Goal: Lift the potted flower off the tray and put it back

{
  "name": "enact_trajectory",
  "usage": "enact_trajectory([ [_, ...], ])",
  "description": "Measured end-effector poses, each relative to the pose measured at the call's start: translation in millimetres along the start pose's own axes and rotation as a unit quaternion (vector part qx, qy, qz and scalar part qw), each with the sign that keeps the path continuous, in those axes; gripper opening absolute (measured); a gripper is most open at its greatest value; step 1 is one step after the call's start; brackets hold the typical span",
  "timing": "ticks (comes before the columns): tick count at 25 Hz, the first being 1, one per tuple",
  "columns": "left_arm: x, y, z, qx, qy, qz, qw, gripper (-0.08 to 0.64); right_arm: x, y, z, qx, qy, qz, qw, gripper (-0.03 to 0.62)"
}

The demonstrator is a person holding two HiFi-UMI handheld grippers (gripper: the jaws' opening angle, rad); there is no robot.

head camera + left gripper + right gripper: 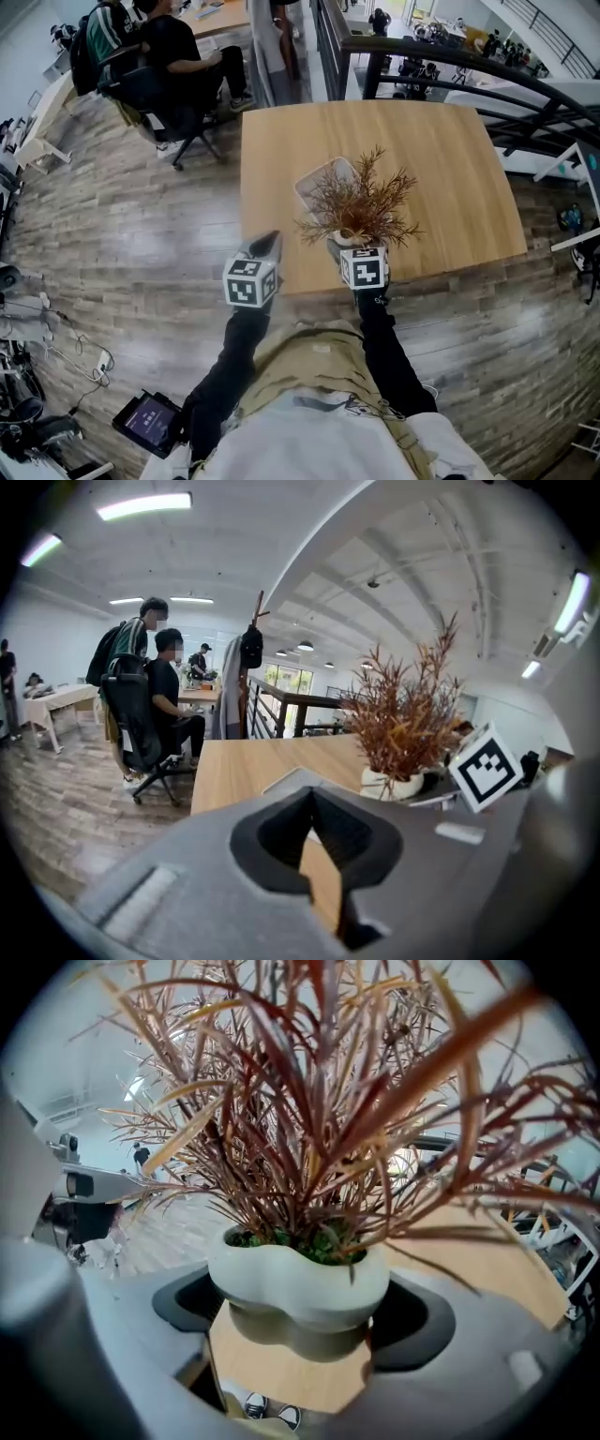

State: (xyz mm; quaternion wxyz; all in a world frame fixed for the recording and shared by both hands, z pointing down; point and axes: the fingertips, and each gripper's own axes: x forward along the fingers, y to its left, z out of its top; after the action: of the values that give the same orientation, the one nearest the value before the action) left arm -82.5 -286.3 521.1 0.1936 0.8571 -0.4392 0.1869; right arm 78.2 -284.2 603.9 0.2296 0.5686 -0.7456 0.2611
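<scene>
Grasping potted flower point(357, 201) over table point(450, 187) edge near tray point(317, 180): right gripper point(345, 242) fingers; left gripper point(267, 246) fingers closed, empty.

bright, even light fell from ceiling strip lights point(142, 505); shadows were faint. edges curved strongly, corners were black in both gripper views, and the potted flower point(298, 1283) looked soft up close.

Head view steeply down over table point(450, 169), gripper views low, close, sharing potted flower point(300, 1283)

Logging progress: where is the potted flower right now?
The potted flower is right of centre in the head view, clamped in the right gripper above the table's near edge, off the tray.
</scene>
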Motion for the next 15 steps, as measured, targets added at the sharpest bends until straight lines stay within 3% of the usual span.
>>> enact_trajectory([
  [9, 9, 4, -30, 0.008, 0.011, -0.006, 0.9999, 0.002, 58, -12, -65, -0.012, 0.040, 0.002, 0.999, 0.483],
  [15, 23, 26, -37, 0.011, 0.018, 0.007, 0.9998, 0.002, 99, -20, -78, -0.023, 0.048, -0.004, 0.999, 0.483],
])
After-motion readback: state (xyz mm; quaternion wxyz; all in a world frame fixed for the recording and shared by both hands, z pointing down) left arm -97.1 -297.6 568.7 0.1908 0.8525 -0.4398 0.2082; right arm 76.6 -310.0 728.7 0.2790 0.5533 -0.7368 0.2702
